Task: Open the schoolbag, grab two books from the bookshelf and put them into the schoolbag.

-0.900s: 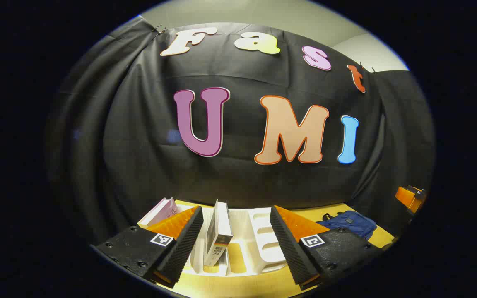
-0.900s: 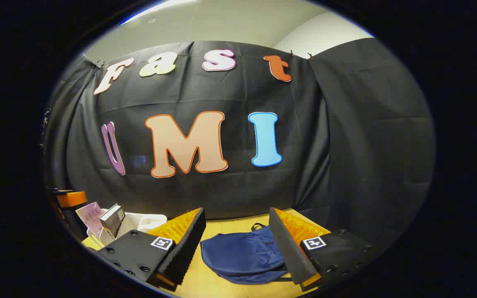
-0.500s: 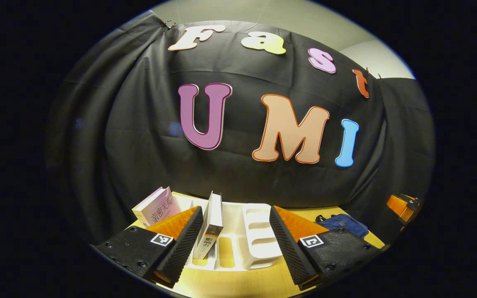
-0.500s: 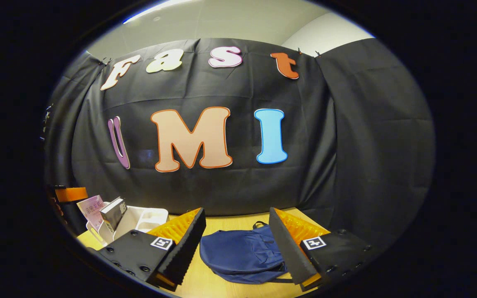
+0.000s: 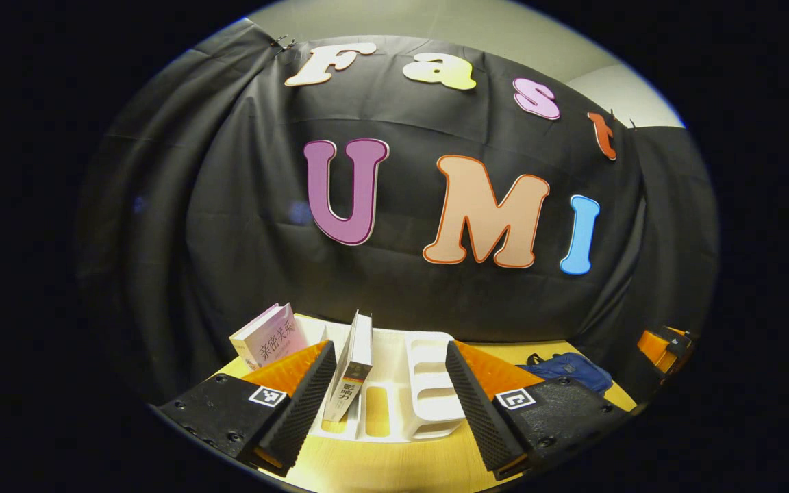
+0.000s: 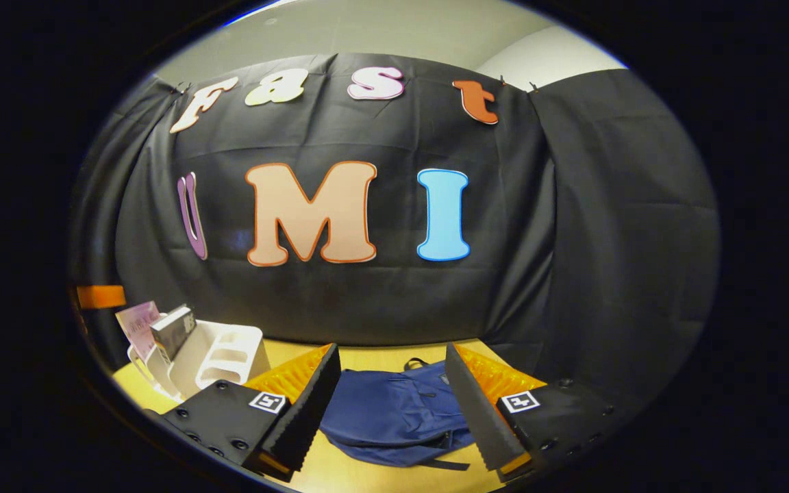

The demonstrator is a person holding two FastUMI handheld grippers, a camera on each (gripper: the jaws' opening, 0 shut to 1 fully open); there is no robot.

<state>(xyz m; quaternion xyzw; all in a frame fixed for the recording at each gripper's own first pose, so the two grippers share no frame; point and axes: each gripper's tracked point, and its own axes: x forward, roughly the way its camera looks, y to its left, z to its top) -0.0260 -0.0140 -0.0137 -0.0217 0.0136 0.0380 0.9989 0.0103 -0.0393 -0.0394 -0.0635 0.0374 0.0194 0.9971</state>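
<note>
My left gripper (image 5: 387, 404) faces the bookshelf (image 5: 429, 397), which stands on the table (image 5: 394, 465). One book (image 5: 352, 373) stands tilted in a slot between my fingers; a second book (image 5: 268, 335) leans at the bookshelf's left end. The schoolbag (image 5: 569, 370) lies on the table to the right, well apart. Ahead of my right gripper (image 6: 387, 411), the schoolbag lies flat, with the bookshelf to its left.

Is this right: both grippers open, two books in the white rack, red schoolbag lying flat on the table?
Not quite: the schoolbag is blue, not red, as the right gripper view shows. The rest holds: left gripper and right gripper are open, and the pink book and white book stand in the white rack.
</note>
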